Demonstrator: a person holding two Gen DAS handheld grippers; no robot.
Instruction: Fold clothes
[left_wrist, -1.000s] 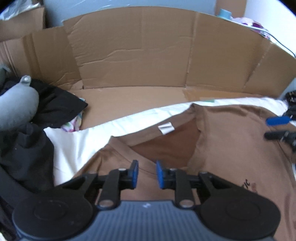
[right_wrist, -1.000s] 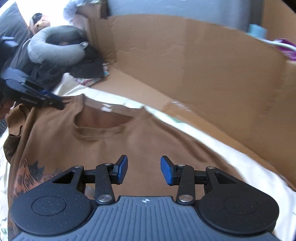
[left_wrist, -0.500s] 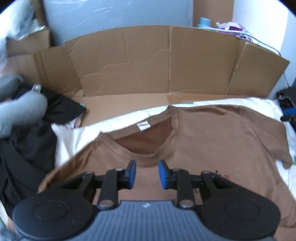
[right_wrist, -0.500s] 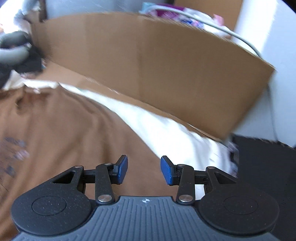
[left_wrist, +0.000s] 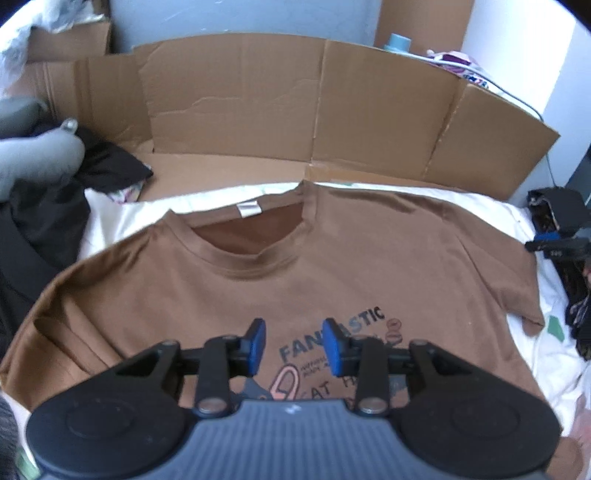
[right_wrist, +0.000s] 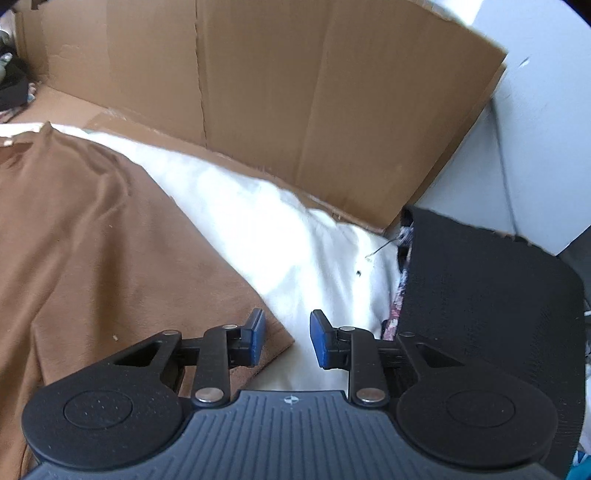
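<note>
Left tongs (left_wrist: 293, 345) just widening, empty, right tongs (right_wrist: 284, 338) just narrowing, empty

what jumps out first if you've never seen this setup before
A brown t-shirt lies spread flat, print side up, on a white sheet, filling the middle of the left wrist view. A cardboard wall stands behind it. The right gripper hovers open by the shirt's sleeve edge; nothing sits between its blue pads.
</note>
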